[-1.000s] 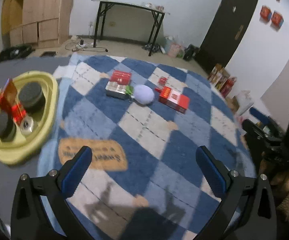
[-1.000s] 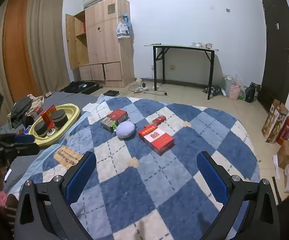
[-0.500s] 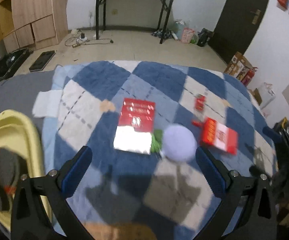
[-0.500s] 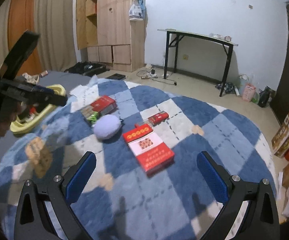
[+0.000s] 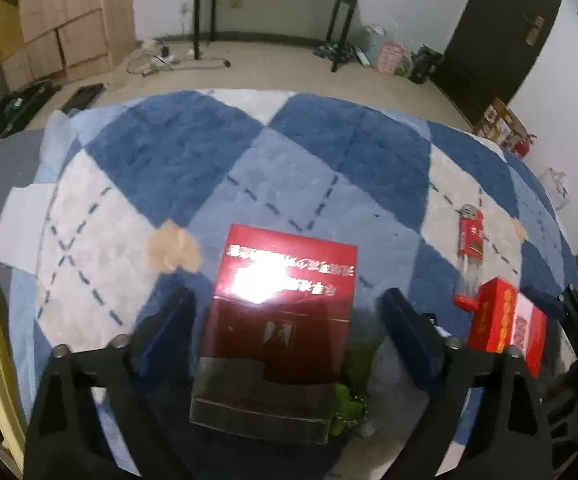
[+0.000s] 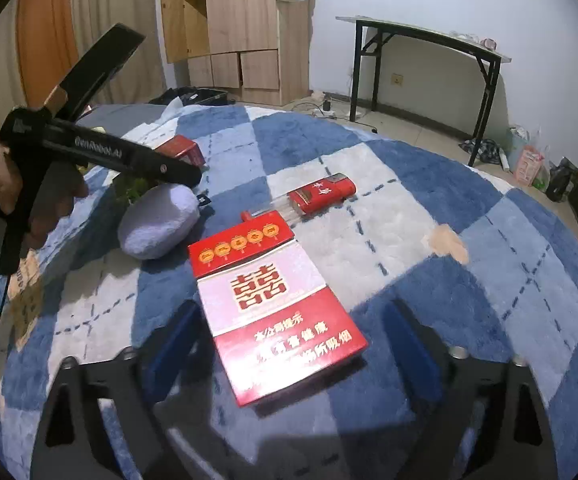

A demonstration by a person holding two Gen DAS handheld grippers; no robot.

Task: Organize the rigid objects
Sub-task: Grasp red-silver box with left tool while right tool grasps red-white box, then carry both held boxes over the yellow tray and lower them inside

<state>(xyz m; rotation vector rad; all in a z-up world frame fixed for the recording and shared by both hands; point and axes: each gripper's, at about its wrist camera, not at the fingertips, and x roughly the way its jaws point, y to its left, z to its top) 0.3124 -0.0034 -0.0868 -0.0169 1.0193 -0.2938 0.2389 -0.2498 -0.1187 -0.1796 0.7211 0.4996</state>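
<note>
Both claws lowered over boxes; dark red box (image 5: 285, 312), red-white box (image 6: 277, 312)

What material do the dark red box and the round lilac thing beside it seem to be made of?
Dark red box: probably glossy cardboard or film wrap; a bright glare sits on its flat lid. Round lilac thing: seemingly soft, matte plush or fabric; no shine, fuzzy rounded outline.

"GenRobot.AI" on left tongs (image 6: 101, 152); red 囍 on red-white box (image 6: 277, 312); smaller print there probably health warning.
</note>
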